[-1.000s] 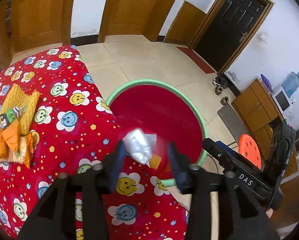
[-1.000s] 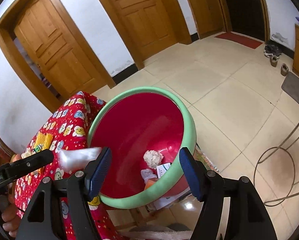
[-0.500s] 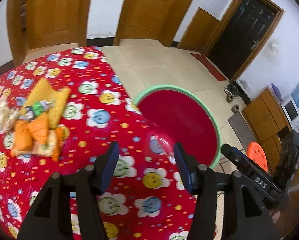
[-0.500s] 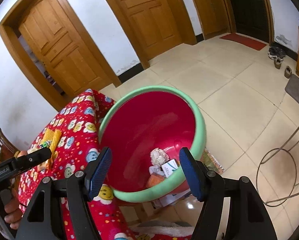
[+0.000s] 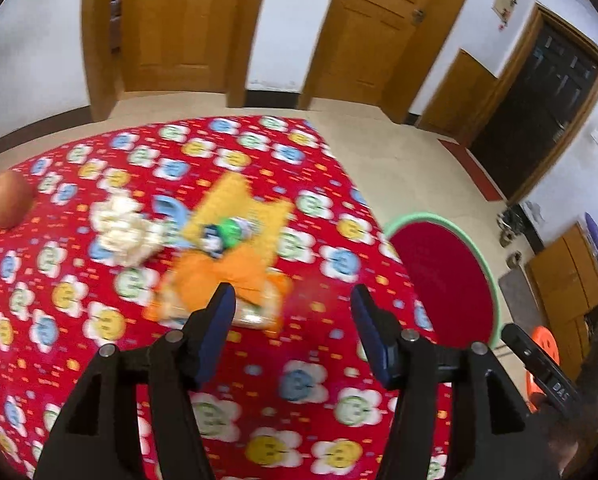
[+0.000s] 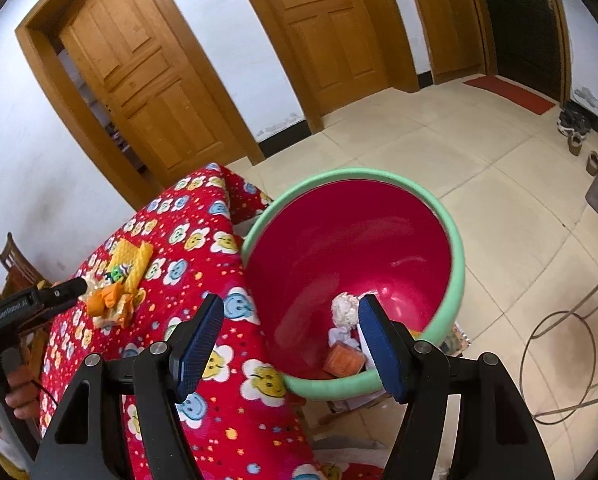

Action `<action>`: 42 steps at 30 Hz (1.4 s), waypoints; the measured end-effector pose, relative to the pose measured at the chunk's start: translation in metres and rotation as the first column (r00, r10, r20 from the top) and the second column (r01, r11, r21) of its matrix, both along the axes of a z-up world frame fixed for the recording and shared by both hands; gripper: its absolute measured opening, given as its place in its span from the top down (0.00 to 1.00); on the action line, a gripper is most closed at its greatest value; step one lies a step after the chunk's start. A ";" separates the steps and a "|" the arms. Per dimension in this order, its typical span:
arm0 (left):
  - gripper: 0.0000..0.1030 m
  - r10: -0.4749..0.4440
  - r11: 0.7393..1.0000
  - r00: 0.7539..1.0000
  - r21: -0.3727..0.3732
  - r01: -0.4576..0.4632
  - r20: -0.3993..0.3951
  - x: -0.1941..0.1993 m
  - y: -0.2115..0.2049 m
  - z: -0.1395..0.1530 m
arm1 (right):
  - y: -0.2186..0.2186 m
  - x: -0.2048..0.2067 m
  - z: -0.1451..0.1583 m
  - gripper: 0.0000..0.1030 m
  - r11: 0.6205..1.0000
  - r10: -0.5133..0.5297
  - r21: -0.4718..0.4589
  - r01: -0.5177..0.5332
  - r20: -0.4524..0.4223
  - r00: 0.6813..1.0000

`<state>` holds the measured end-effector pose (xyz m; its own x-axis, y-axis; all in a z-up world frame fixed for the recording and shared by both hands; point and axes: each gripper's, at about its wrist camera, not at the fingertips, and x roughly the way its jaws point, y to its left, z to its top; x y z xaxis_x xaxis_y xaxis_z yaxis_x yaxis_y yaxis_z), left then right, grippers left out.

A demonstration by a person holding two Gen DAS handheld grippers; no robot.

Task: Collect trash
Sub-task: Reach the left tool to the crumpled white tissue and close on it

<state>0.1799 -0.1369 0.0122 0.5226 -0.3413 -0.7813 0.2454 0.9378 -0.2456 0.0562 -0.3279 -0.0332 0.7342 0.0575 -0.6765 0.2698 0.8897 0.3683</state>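
A: Between the blue pads of the left gripper [image 5: 293, 330] there is only red cloth; its jaws have just been opening and nothing sits in them. What does the other camera give?

B: The right gripper [image 6: 289, 344] stands apart as well, empty, over the near rim of the red bin [image 6: 457, 264] with the green edge. Only this view looks into the bin: a crumpled white wad [image 6: 345, 308], an orange packet [image 6: 345, 360] and some white paper lie at the bottom.

A: The left view shows the bin only as a red disc beside the table [image 5: 299, 384], contents hidden. But it faces the trash pile [image 5: 227, 260] just beyond the fingertips: orange wrappers, a yellow cloth, a green-and-blue wrapper on top, and a white crumpled lump [image 5: 125, 232] on its left. Blurred, though.

B: Here the same pile is small and sharp, lying on the flowered cloth well apart from the bin.

A: Far left on the table there is a round brownish fruit [image 5: 7, 204], which your view lacks.

B: Mine shows the person's hand [image 6: 7, 388] on the left gripper's handle, which reads "GenRobot AI".

A: On the right gripper's body, at the edge of my picture, I read only "DAS". An orange stool [image 5: 545, 346] stands behind it.
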 end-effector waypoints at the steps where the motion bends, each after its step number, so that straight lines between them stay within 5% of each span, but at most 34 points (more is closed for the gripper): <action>1: 0.42 0.011 1.000 1.000 0.006 -0.011 0.006 0.002 0.006 0.001 | 0.002 0.001 0.000 0.31 1.000 0.003 -0.002 -0.003 -0.001 1.000; 14: 0.41 0.200 0.977 0.980 0.075 -0.201 0.014 0.047 0.080 -0.017 | 0.023 0.019 -0.001 0.31 0.999 0.032 -0.027 -0.033 -0.032 0.999; 28: 0.41 0.207 0.978 0.977 0.047 -0.204 -0.059 0.076 0.094 -0.065 | 0.042 0.033 0.001 0.31 0.996 0.061 -0.059 -0.064 -0.055 0.997; 35: 0.65 0.167 0.986 0.985 0.014 -0.166 -0.043 0.068 0.092 -0.067 | 0.059 0.041 0.004 0.31 0.992 0.096 -0.074 -0.100 -0.056 0.994; 42: 0.69 0.176 0.984 0.984 -0.018 -0.177 -0.021 0.045 0.103 -0.050 | 0.081 0.050 0.008 0.31 0.985 0.142 -0.089 -0.147 -0.056 0.988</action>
